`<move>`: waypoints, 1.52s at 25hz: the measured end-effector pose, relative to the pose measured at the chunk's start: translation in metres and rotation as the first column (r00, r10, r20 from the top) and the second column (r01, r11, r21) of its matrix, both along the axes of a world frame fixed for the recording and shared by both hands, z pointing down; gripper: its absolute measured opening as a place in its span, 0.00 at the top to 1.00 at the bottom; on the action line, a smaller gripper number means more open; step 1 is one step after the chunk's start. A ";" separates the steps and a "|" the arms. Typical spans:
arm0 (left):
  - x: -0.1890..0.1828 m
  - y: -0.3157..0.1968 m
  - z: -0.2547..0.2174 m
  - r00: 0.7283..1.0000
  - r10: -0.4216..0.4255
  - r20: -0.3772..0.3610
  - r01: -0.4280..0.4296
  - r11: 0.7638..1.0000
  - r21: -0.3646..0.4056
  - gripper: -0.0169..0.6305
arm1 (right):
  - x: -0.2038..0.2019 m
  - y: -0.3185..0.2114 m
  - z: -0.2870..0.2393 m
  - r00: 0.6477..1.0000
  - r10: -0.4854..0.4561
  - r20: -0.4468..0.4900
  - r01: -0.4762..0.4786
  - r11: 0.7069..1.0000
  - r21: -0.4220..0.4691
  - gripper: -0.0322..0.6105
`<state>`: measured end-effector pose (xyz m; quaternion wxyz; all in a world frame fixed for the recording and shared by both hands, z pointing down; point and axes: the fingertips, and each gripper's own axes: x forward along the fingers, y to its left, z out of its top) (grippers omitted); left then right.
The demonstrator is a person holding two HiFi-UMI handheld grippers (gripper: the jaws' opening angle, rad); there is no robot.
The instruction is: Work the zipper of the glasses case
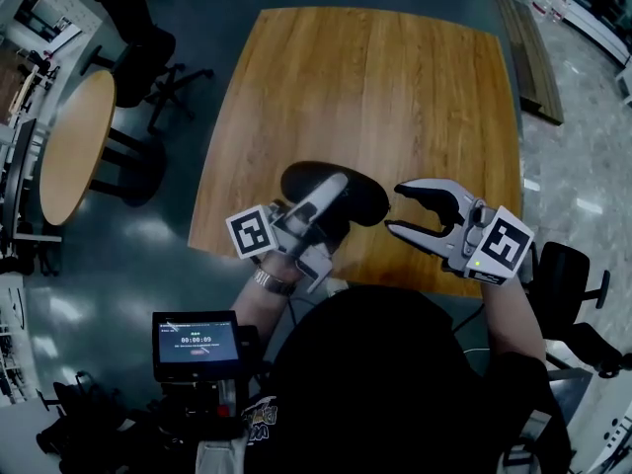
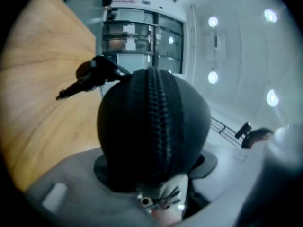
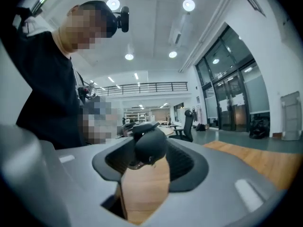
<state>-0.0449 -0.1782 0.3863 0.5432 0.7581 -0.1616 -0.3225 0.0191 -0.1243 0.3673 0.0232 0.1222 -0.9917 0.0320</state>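
Smooth grey left gripper [image 1: 331,192], domed black glasses case [image 2: 142,126], ribbed zipper [image 2: 158,108]

Glasses case [image 1: 365,194] at the near side of the table [image 1: 395,87], left gripper [image 1: 331,200] jaws clasping its left part, right gripper [image 1: 393,207] just right of it, jaws apart, round table [image 1: 74,146] far left, office chair [image 1: 148,57] behind that.
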 end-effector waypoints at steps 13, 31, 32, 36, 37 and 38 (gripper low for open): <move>-0.005 -0.006 -0.006 0.973 -0.009 -0.230 -0.013 0.995 -0.095 0.58 | -0.002 -0.002 0.021 0.959 0.209 -0.192 -0.150 0.947 0.284 0.85; -0.019 -0.017 -0.009 0.962 -0.245 -0.119 0.244 0.969 -0.024 0.58 | -0.006 -0.005 0.035 0.881 0.374 -0.288 -0.238 0.879 0.413 0.94; -0.019 -0.017 -0.010 0.961 -0.251 -0.116 0.250 0.968 -0.021 0.58 | -0.006 -0.005 0.035 0.885 0.380 -0.268 -0.256 0.879 0.402 0.95; -0.025 -0.018 -0.013 0.953 -0.278 -0.117 0.279 0.960 -0.012 0.58 | -0.007 -0.006 0.028 0.898 0.391 -0.200 -0.308 0.885 0.349 0.95; -0.027 -0.019 -0.012 0.951 -0.284 -0.120 0.284 0.959 -0.017 0.58 | -0.007 -0.005 0.027 0.898 0.393 -0.199 -0.310 0.885 0.348 0.95; -0.029 -0.020 -0.011 0.950 -0.288 -0.124 0.287 0.958 -0.024 0.58 | -0.007 -0.004 0.027 0.895 0.395 -0.205 -0.309 0.883 0.355 0.95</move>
